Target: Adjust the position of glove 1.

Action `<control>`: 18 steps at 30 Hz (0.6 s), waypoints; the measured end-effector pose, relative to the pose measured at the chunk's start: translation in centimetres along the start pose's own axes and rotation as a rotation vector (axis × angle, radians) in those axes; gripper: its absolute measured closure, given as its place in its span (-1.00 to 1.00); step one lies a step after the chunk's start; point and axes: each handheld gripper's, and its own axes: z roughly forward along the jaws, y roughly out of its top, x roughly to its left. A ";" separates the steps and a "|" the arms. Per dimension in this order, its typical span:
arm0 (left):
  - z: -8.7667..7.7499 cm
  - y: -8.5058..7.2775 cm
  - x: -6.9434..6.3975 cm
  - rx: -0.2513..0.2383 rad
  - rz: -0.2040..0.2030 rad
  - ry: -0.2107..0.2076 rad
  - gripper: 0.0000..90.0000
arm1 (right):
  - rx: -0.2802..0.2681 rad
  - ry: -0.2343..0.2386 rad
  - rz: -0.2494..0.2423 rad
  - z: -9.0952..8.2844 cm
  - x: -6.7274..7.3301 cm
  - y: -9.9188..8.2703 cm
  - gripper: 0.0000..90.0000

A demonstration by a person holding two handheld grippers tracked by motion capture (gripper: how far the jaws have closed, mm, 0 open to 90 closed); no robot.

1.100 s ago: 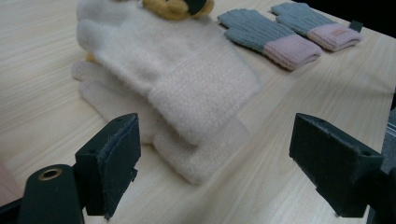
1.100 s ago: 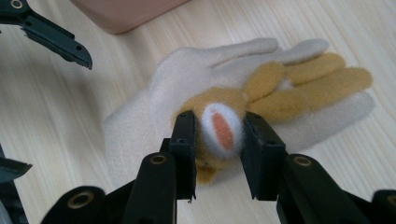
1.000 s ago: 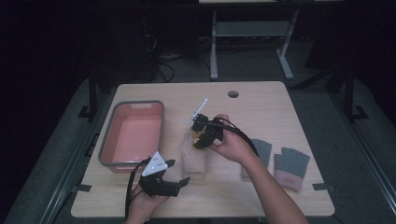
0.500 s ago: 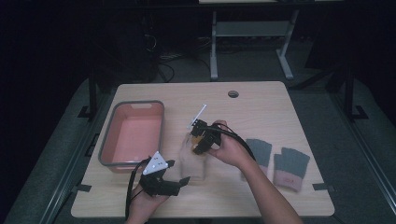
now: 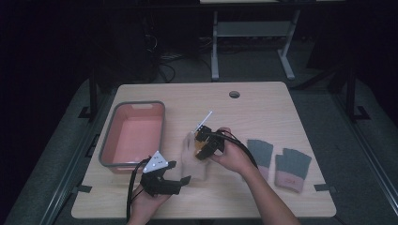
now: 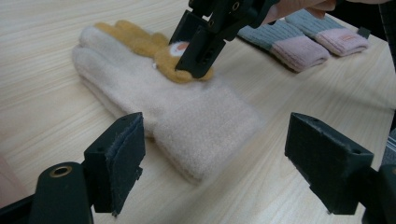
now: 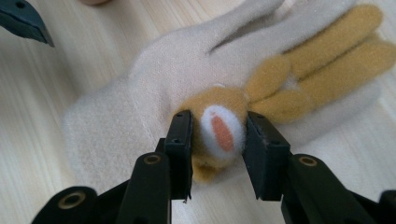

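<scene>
A cream glove (image 5: 192,165) with an orange plush animal on its back lies flat on the table's near middle. My right gripper (image 5: 202,151) comes from the right and its pads hold the plush head (image 7: 219,130) on both sides; its jaws have just been opening. The glove (image 7: 154,70) spreads beneath my right gripper (image 7: 217,137). My left gripper (image 5: 179,171) rests near the front edge, open; its jaws have just been closing slightly. The cuff of the glove (image 6: 196,116) lies ahead of my left gripper (image 6: 217,140), untouched. The right gripper (image 6: 201,63) shows beyond it.
A pink tray (image 5: 108,140) with a grey rim stands at the left. Two grey gloves with pink cuffs (image 5: 261,154) (image 5: 292,168) lie at the right, also seen as knit gloves (image 6: 299,44) far off. A round hole (image 5: 234,94) marks the table's far side.
My right gripper has sunk toward the table with the glove's plush head between its jaws. The left hand has stayed where it was.
</scene>
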 end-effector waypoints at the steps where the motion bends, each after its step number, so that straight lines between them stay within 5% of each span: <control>1: 0.0 0.0 0.0 0.002 -0.008 0.001 -0.55 | 0.000 0.000 0.000 0.0 0.0 0.0 0.42; 16: 1.0 -0.1 0.1 0.032 -0.034 -0.011 -0.56 | -0.117 0.030 0.075 -1.7 -0.1 -2.5 0.06; 18: 1.0 -0.1 0.3 0.038 -0.066 -0.023 -0.56 | -0.126 0.028 0.080 -1.8 -0.2 -2.8 0.04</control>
